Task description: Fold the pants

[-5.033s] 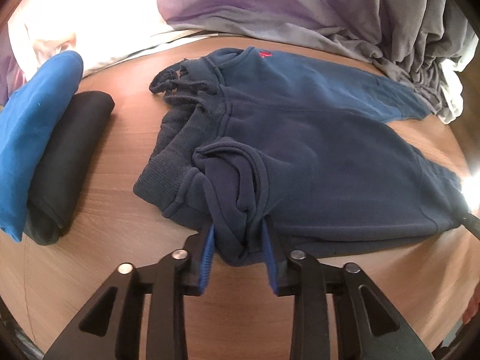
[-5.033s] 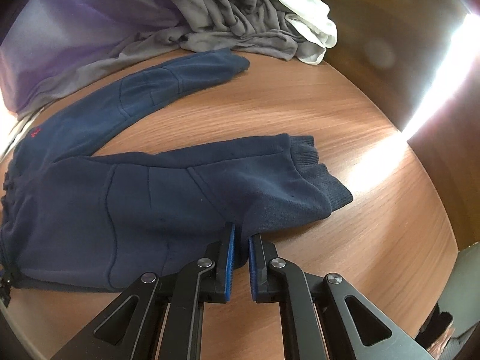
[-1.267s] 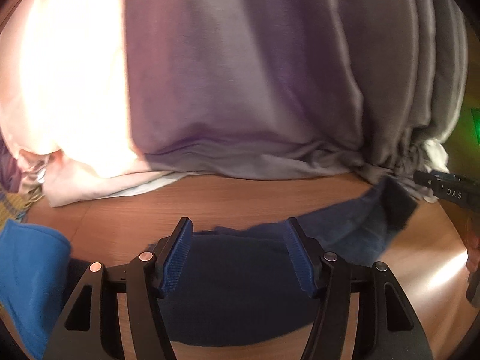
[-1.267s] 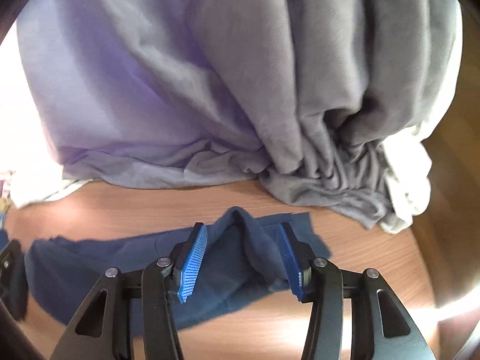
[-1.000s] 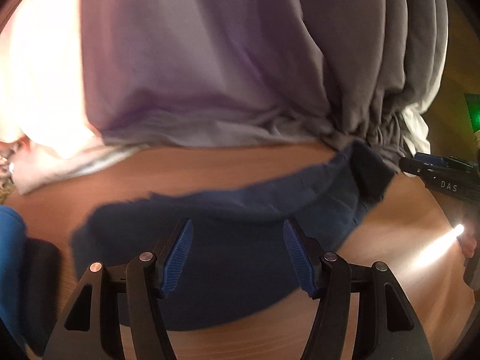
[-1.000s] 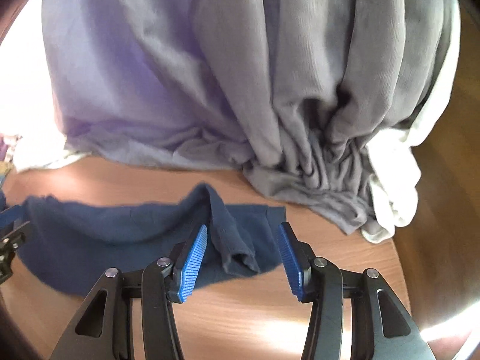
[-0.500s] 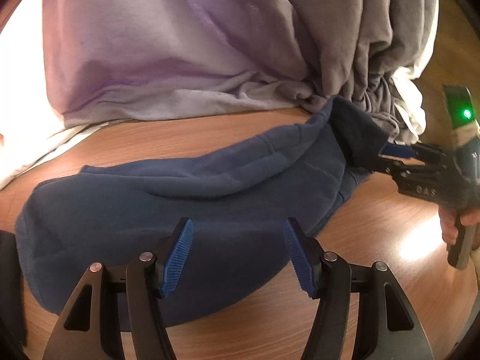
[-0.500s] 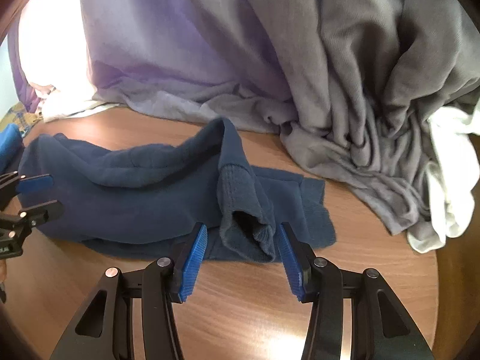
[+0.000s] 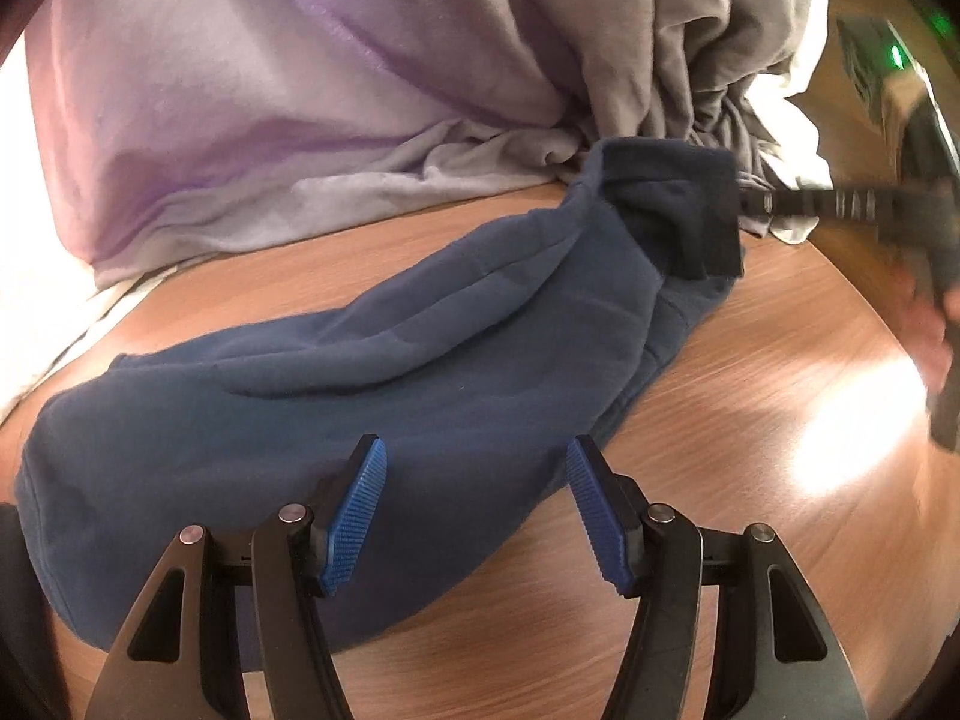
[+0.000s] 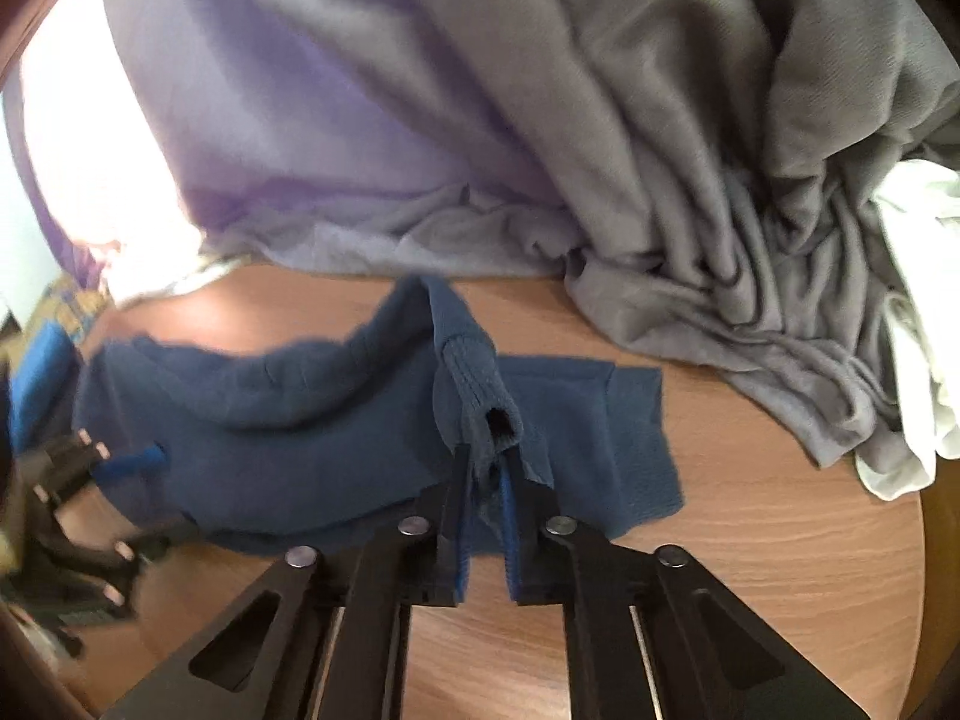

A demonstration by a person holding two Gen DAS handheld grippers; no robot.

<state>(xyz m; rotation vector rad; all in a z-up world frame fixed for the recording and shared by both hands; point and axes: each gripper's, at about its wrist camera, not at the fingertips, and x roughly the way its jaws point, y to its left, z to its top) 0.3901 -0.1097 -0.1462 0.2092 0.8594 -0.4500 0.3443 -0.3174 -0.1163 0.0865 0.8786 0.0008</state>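
While the right gripper [image 10: 483, 474] pinches the ribbed cuff [image 10: 480, 399] of the navy pants [image 9: 372, 372] at their right end, lifted slightly off the desk [image 9: 750, 420], the left gripper [image 9: 474, 498] hangs wide and empty over the near edge of the other end. Their long axis runs left to right across the desk (just before the grey laundry heap [image 10: 690, 180] along the far edge), so the cuff probably travels leftward along it.

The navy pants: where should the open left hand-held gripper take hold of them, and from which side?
Probably the rounded folded edge of the navy pants, nearest the left hand-held gripper. Come in low from the near table side: that edge is thick and lies before the open jaws. The right hand-held gripper already pinches the ribbed cuff.
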